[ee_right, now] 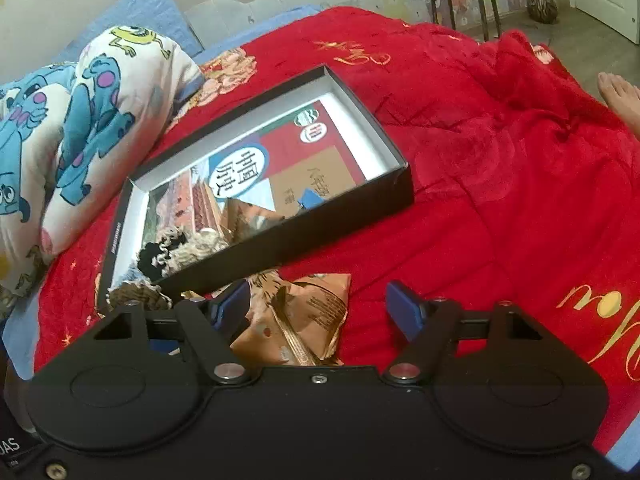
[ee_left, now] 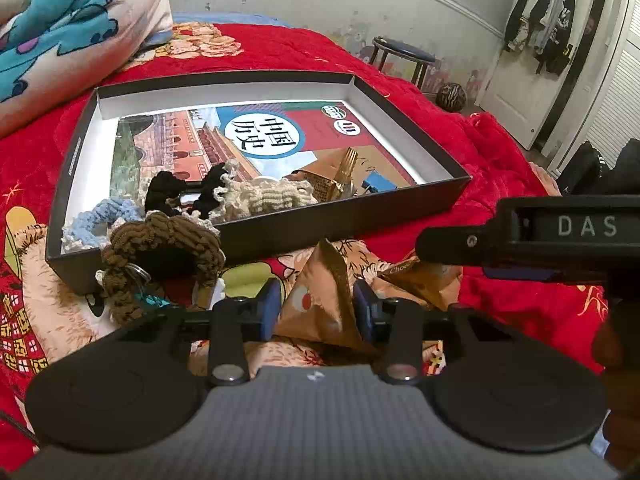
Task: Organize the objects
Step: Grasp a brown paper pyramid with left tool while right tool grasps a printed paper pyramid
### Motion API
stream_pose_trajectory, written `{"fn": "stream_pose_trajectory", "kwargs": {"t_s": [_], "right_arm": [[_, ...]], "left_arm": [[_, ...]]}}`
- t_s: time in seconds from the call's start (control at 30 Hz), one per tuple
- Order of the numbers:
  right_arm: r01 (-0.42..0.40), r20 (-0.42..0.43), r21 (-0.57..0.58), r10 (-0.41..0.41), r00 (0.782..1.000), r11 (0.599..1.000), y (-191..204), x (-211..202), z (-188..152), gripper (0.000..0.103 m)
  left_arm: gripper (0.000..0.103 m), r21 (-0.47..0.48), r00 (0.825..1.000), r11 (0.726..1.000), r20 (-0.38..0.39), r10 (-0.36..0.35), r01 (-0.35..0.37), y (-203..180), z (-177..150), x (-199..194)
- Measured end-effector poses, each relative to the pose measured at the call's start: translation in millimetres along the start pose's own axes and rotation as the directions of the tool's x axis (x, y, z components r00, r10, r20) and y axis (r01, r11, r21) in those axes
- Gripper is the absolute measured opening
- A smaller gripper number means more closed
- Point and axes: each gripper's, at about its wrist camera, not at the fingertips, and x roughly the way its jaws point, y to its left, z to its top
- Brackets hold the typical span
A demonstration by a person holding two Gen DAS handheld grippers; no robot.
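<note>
Readable writing: the book (ee_left: 256,136) lying flat in the box (ee_left: 360,208) carries the title 中国历史 in a white disc, with two round logos near its far corner; smaller characters on its tan panel show in the right wrist view but are too small to read. "DAS" is printed on the body of your right gripper (ee_right: 320,308), which reaches into the left wrist view from the right. A partial word beginning "Choc" shows on the far packet (ee_left: 416,280). The box's dark outer wall has a line of print that cannot be read.

Left gripper (ee_left: 316,308): your jaws stand narrowly apart, one blue pad on each side of a tan packet (ee_left: 316,300) that rises upright between them. Whether the pads press it cannot be told.

Right gripper: your jaws are spread wide. A packet (ee_right: 304,316) lies on the red blanket (ee_right: 500,200) between them, close to the left pad (ee_right: 232,304) and well apart from the right one; nothing is held.

Location of items: the packets lie on the blanket just outside the box's near wall. Inside the box, on the book, sit black, cream and light-blue crocheted pieces (ee_left: 248,196), another tan packet (ee_left: 332,172) and a small blue object (ee_left: 378,182). A brown crocheted piece (ee_left: 160,256) hangs over the box's near left corner. A cartoon-print quilt (ee_right: 80,120) is beside the box's far side.
</note>
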Motion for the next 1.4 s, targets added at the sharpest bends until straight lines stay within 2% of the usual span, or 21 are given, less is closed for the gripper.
{"fn": "stream_pose_trajectory", "kwargs": {"t_s": [0.37,0.77,0.93,1.17,1.4], "right_arm": [[0.005,-0.028,0.014,-0.004,1.000,1.000,-3,9,-3,0.071],[0.009,-0.034,0.012,-0.009,0.999,1.000,-2,13,-5,0.066],[0.011,-0.036,0.021,-0.011,0.999,1.000,-2,17,-6,0.058],[-0.010,-0.041,0.032,0.011,0.999,0.999,-3,21,-8,0.040],[-0.010,-0.039,0.053,0.012,0.999,0.999,-6,21,-8,0.035]], "left_arm": [[0.040,-0.016,1.000,1.000,0.000,-0.006,0.006,1,0,-1],[0.038,0.007,1.000,1.000,0.006,0.001,-0.001,0,-1,-1],[0.038,0.029,1.000,1.000,0.010,0.007,-0.008,-2,-2,-2],[0.038,0.033,1.000,0.999,0.007,0.009,-0.009,-2,-2,-3],[0.038,0.048,1.000,0.999,0.008,0.019,-0.019,-4,-3,-5]]}}
